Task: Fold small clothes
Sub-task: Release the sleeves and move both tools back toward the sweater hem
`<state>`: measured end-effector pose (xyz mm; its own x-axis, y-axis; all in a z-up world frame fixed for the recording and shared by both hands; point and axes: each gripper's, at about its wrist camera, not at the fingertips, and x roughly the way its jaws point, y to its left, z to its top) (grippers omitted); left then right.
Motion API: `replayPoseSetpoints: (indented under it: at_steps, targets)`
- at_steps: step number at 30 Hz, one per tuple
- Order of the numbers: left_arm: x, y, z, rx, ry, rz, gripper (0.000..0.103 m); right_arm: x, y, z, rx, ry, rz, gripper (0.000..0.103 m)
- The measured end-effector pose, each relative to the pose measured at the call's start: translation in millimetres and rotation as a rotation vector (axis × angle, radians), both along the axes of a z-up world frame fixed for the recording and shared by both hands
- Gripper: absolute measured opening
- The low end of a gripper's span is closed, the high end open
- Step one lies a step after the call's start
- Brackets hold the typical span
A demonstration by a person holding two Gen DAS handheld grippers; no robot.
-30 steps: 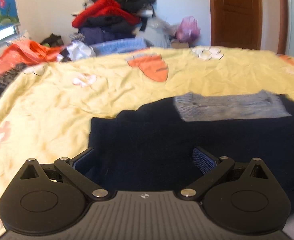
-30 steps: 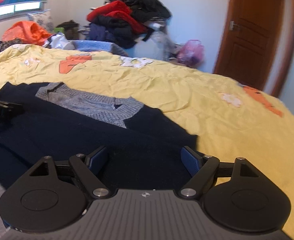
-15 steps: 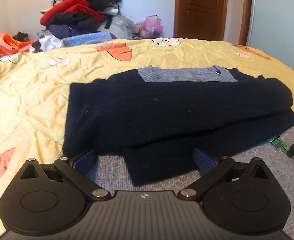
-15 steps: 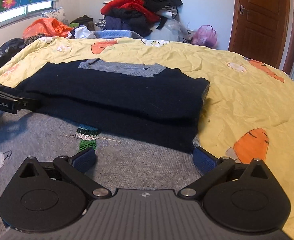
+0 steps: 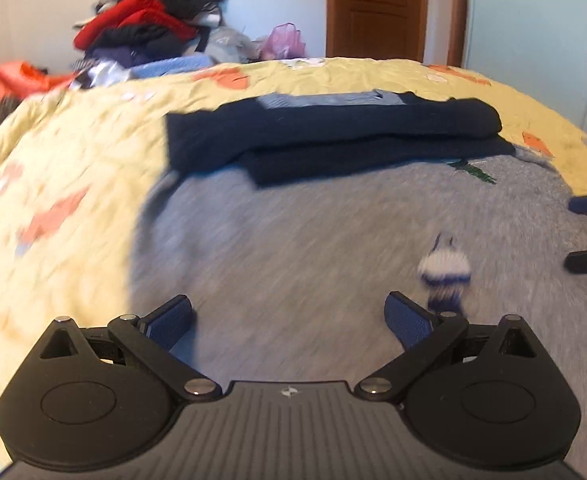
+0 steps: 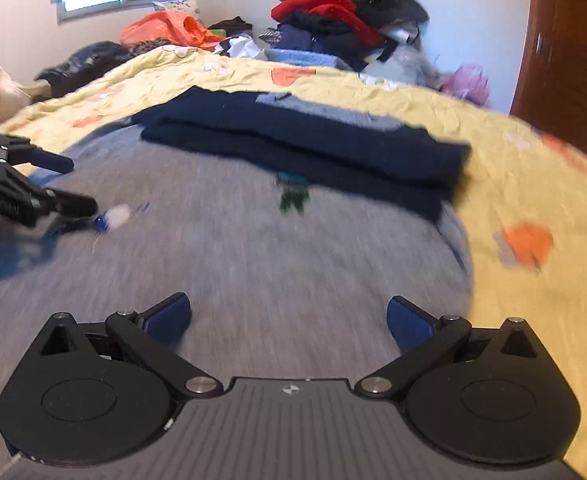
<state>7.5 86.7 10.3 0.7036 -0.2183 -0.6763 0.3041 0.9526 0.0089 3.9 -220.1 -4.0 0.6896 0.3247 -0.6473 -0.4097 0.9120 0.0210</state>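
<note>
Meanwhile both grippers, left (image 5: 289,316) and right (image 6: 289,314), stood wide-jawed and empty over the grey sweater (image 6: 293,280), the folded navy part (image 6: 313,144) beyond them.

Folded navy knit sweater (image 5: 333,132) with grey collar panel, on grey knit garment (image 5: 333,248) (green motif); yellow bedspread (image 5: 65,184), orange-and-white prints.
</note>
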Motion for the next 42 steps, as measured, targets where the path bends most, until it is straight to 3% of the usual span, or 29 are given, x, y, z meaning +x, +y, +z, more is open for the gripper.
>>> replayPoseSetpoints:
  at_steps: [3,6,11,13,15,23,26,28,33,34,36,42]
  targets:
    - [-9,1,4,0.028,0.019,0.003,0.103,-14,-16,2,-0.009,0.008,-0.031,0.103]
    - [-17,-18,12,0.026,0.041,-0.017,0.103,-17,-4,12,-0.046,0.052,-0.093,0.103]
    - [-40,-49,2,0.037,0.015,-0.078,0.103,-24,33,18,-0.033,0.012,0.028,0.103]
    - [-48,-42,-1,0.01,0.007,-0.063,0.103,-30,43,3,-0.064,0.041,0.049,0.103]
    - [-60,-32,-1,0.011,0.012,-0.054,0.103,-47,32,-2,-0.006,-0.014,0.031,0.103]
    - [-112,-3,9,0.0,0.059,-0.009,0.103,-83,-4,10,-0.025,0.05,-0.017,0.103]
    - [-116,-11,12,-0.015,0.045,0.008,0.103,-82,4,25,0.041,0.07,-0.052,0.103]
    - [-119,-21,12,0.001,0.032,-0.016,0.103,-90,18,32,0.076,0.029,-0.004,0.103]
    - [-139,-39,3,0.037,0.034,-0.12,0.103,-113,63,8,-0.111,0.032,0.14,0.102]
    - [-144,-36,1,0.023,0.021,-0.108,0.103,-123,58,7,-0.076,-0.002,0.136,0.103]
    - [-151,-30,1,0.016,0.031,-0.102,0.103,-132,46,4,-0.028,0.028,0.123,0.103]
    - [-163,-14,7,0.018,0.071,-0.098,0.103,-144,17,19,-0.067,0.14,0.116,0.103]
